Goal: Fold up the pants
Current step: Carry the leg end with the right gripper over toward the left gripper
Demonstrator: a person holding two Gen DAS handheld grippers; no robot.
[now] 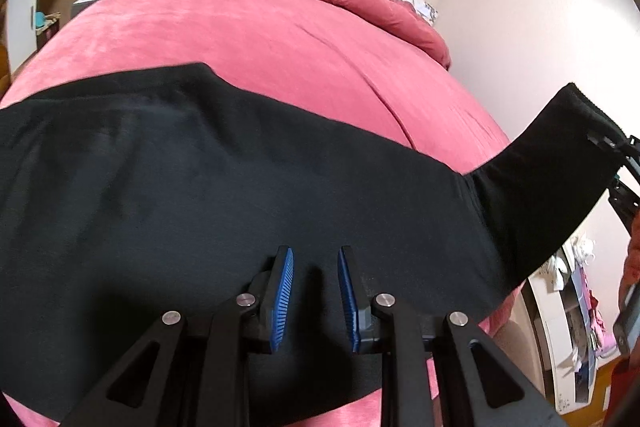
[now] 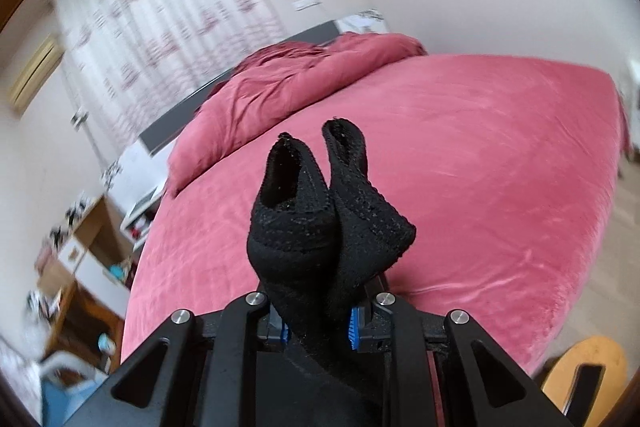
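A: Where are the pants (image 1: 240,179)?

B: Black pants lie spread across a pink bed (image 1: 260,27). Most of the cloth rests flat. One end is lifted off the bed at the right of the left wrist view, drawn up toward the right gripper (image 1: 624,163) at the frame's edge.

A: What is the right gripper (image 2: 316,327) doing?

B: It pinches that end. In its own view two bunched cuffs stick up past its blue pads (image 2: 353,331), above the bed. Holding both cuffs together probably keeps the legs aligned for carrying them over the rest of the pants.

A: And the left gripper (image 1: 316,259)?

B: It hovers just over the flat cloth, near its close edge. Its jaws stand a little apart, with nothing visible between the pads (image 1: 282,291). It looks placed to hold the pants down or to mark the fold line, though I can't tell whether it touches them.
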